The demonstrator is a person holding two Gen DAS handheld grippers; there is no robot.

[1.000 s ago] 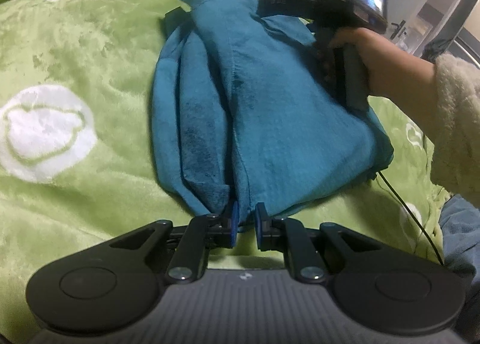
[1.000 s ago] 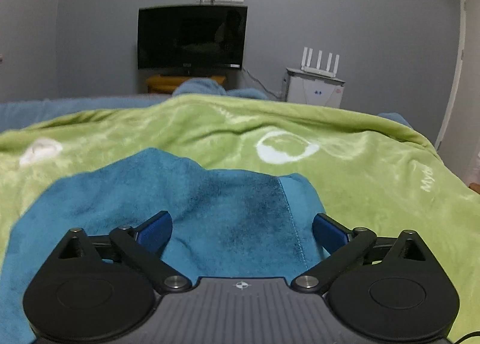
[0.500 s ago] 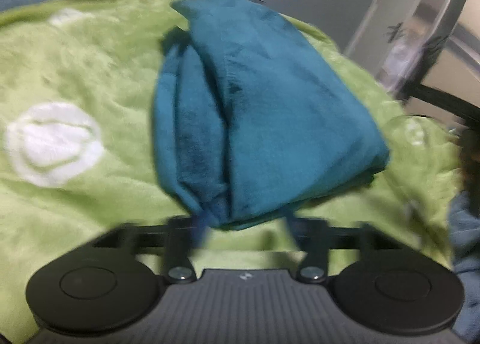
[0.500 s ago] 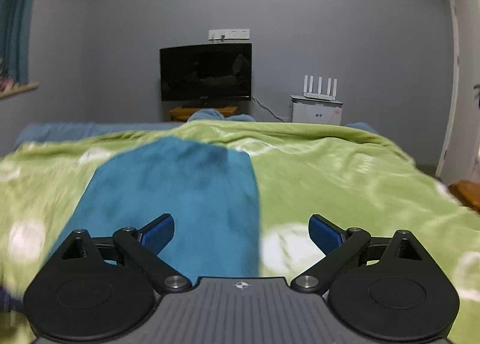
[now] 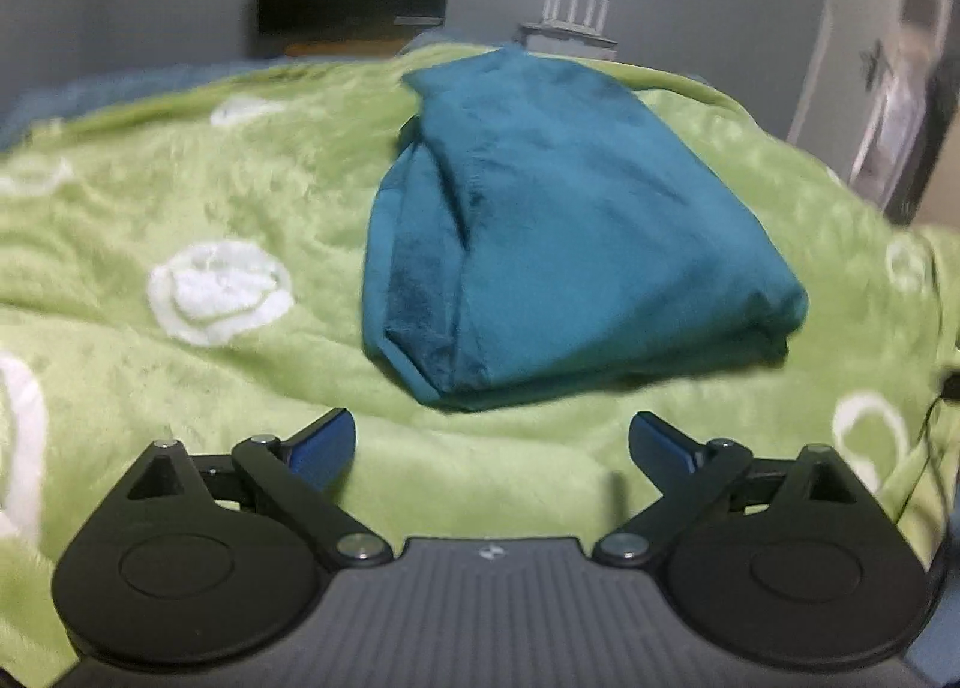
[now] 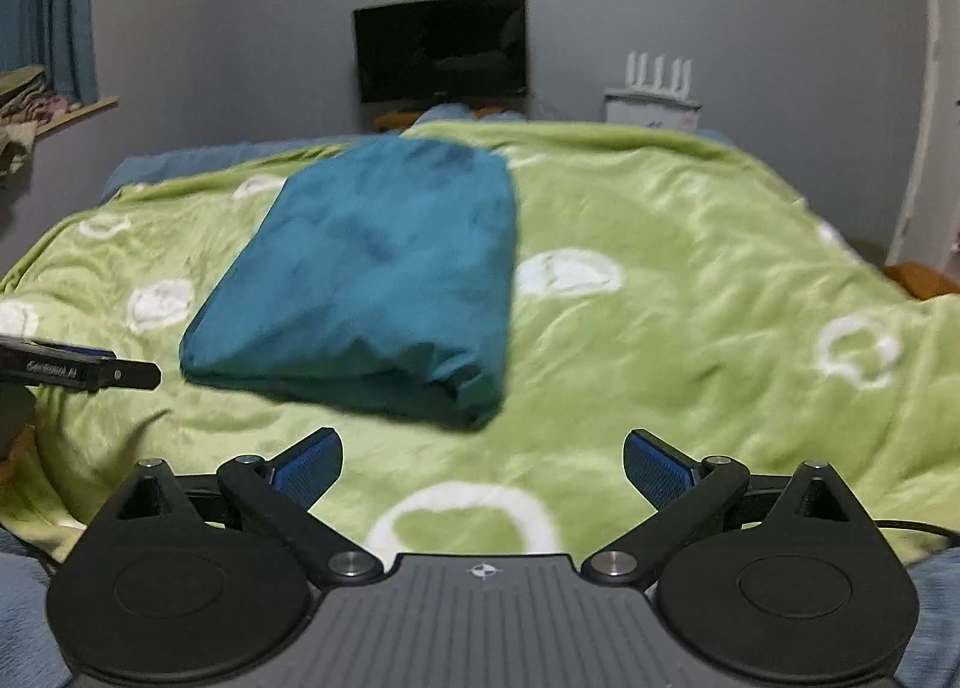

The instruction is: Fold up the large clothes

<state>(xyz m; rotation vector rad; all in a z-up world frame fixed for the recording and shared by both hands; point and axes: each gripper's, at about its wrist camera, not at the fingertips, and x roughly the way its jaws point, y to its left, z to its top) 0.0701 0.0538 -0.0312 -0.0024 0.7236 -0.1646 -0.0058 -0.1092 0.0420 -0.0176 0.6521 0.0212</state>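
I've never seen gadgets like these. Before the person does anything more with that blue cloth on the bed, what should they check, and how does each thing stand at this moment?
1. Left gripper let go of the cloth: ok, jaws wide apart, nothing between them.
2. Right gripper free: ok, open and empty too.
3. Teal fleece garment folded into a compact bundle: ok, lying in stacked layers.
4. Bundle fully resting on the green plush blanket with white rings: ok, no part hangs over an edge.
5. Edges neatly lined up: not ok, a layer sticks out along the bundle's left side in the left wrist view.
6. Folds smooth inside: cannot tell, hidden and blurred.
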